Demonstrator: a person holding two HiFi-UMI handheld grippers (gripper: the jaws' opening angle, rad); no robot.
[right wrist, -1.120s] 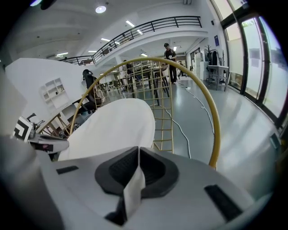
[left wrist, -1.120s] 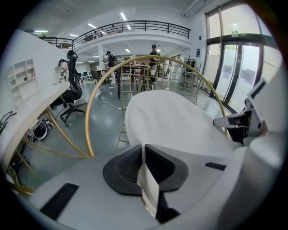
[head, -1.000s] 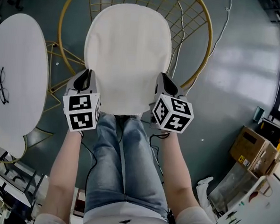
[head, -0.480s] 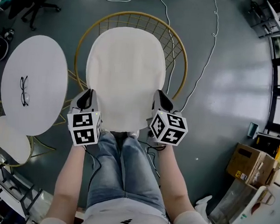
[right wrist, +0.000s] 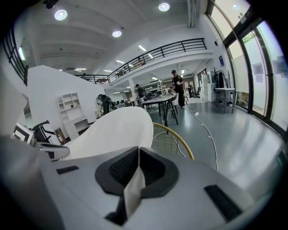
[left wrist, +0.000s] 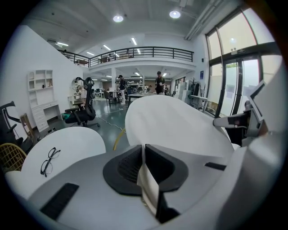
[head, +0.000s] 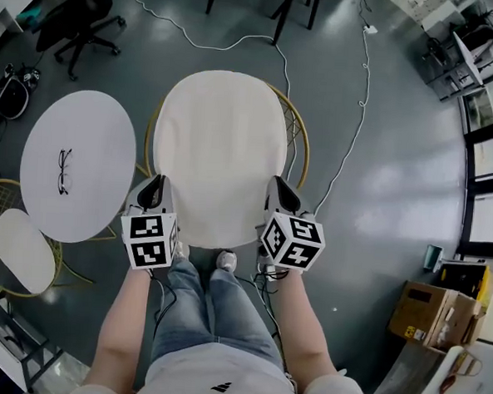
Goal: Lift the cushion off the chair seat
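Observation:
The white oval cushion (head: pixel 220 153) hangs in the air above the gold wire chair (head: pixel 299 137), held by its near edge at both sides. My left gripper (head: pixel 155 184) is shut on the cushion's left near edge, and its own view shows the cloth (left wrist: pixel 180 121) pinched between the dark pads (left wrist: pixel 130 168). My right gripper (head: pixel 278 187) is shut on the right near edge, the fabric (right wrist: pixel 117 128) clamped between its pads (right wrist: pixel 150 168). The chair's rim (right wrist: pixel 176 137) shows below and beside the cushion.
A round white table (head: pixel 92 133) with a pair of glasses (head: pixel 64 171) stands at the left. A second gold chair with a white cushion (head: pixel 14 249) is at lower left. A white cable (head: pixel 349 148) runs over the floor; cardboard boxes (head: pixel 427 315) sit at right.
Both grippers have risen together with the cushion between them. The chair, the table and the floor look smaller and farther below than a second ago.

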